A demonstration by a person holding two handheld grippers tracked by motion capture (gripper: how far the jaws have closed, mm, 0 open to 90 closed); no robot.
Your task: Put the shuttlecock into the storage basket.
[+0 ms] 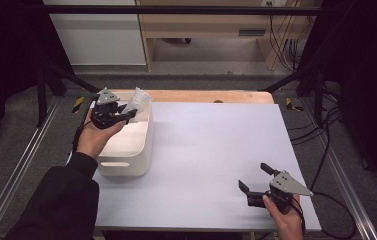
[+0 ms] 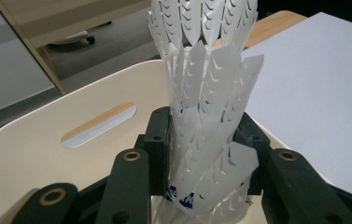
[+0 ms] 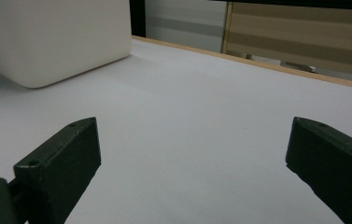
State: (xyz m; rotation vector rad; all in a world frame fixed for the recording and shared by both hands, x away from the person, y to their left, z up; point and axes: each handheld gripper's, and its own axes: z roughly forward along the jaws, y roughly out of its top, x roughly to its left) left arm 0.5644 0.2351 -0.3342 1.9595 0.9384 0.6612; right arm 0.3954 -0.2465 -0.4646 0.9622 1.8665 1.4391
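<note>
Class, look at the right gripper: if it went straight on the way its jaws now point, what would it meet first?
Most likely the white bin. The right gripper stands open over the bare white table sheet, nothing between it and the bin. In its own view the bin sits left of centre, so it might pass just beside it; depth is unclear.

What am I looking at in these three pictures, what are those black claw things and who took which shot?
A person sits at a table covered in pale sheeting, holding a hand-operated two-jaw clamp in each hand. One picture comes from a camera above; the other two come from cameras riding on the clamps, looking along their black jaws. The left gripper is closed on a stack of white plastic feathered skirts, like nested shuttlecocks, and holds it over a white bin at the table's left side. The right gripper rests low near the front right corner, jaws wide apart with nothing between them.
</note>
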